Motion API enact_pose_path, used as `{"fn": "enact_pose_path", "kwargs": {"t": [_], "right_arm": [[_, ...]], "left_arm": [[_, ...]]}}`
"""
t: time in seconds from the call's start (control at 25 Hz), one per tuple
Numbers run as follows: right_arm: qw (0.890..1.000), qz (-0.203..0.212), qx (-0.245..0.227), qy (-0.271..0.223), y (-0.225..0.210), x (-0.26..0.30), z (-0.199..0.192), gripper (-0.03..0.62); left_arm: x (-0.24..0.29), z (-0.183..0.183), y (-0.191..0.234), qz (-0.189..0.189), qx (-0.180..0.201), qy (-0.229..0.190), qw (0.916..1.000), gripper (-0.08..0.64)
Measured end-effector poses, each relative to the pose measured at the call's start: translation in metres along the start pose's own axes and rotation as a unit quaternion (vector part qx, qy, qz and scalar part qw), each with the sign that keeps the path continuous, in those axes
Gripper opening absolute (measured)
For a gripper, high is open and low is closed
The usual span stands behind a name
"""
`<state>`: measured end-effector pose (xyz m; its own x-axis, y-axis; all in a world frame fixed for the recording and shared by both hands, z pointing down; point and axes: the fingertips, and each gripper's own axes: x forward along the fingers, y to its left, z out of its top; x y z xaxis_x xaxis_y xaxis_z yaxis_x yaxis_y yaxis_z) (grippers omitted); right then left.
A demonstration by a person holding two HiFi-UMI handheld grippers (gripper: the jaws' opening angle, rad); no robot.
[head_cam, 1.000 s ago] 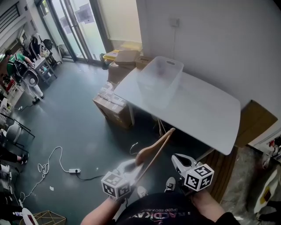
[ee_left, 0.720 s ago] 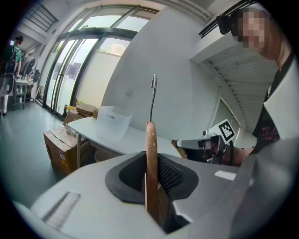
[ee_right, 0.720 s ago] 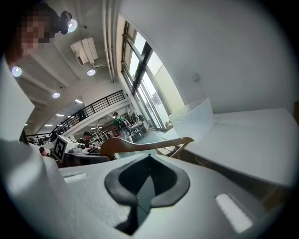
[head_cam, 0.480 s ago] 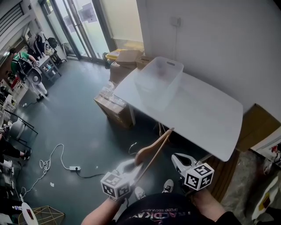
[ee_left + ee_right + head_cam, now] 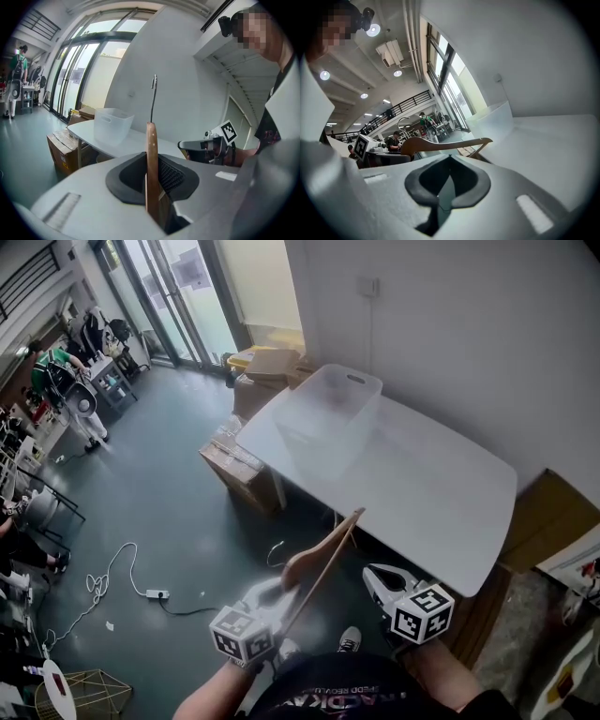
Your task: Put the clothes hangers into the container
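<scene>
From the head view, I see a person standing back from a white surface point(image 5: 427, 488). A clear container point(image 5: 328, 413) sits on the far left corner of it, and from here it looks empty. The left claw point(image 5: 270, 596) is low down by the person's body, clamped on a brown wooden hanger point(image 5: 323, 554). The hanger sticks up and forward, pointing toward the surface. I think it is held by one end so the long part can go into the container first. The right claw point(image 5: 378, 577) is beside it, apart from the hanger. Cardboard boxes point(image 5: 239, 470) sit on the floor next to the surface, and a white cable point(image 5: 112, 582) lies on the floor farther off.

From the left gripper view, the wood stands straight up between the two dark pads point(image 5: 174, 177), and they press on it from both sides. The thin metal hook point(image 5: 153, 93) pokes up at the top. The container is far ahead, so the hanger is not in it yet. I think the person must walk closer and reach over the rim.

From the right gripper view, this claw's two sides are together with nothing between them. The hanger crosses just in front of it without touching. I think this claw is kept free to help later.
</scene>
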<state>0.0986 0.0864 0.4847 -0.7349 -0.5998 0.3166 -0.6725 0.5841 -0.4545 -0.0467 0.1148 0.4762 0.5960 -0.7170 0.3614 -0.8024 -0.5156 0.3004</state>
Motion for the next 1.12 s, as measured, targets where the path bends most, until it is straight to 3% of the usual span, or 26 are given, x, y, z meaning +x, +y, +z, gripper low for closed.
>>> {"fn": "enact_pose_path", "kwargs": {"t": [0.52,1.12], "right_arm": [[0.999,0.007,0.015,-0.029,-0.025,-0.025,0.017,0.003],[0.999,-0.022,0.023,-0.034,-0.042,-0.016,0.021,0.002]], "left_arm": [[0.022,0.028,-0.02,0.015,0.025,0.003,0.9996,0.061],[0.05,0.067,0.005,-0.004,0.036,-0.021,0.9991,0.061]]}}
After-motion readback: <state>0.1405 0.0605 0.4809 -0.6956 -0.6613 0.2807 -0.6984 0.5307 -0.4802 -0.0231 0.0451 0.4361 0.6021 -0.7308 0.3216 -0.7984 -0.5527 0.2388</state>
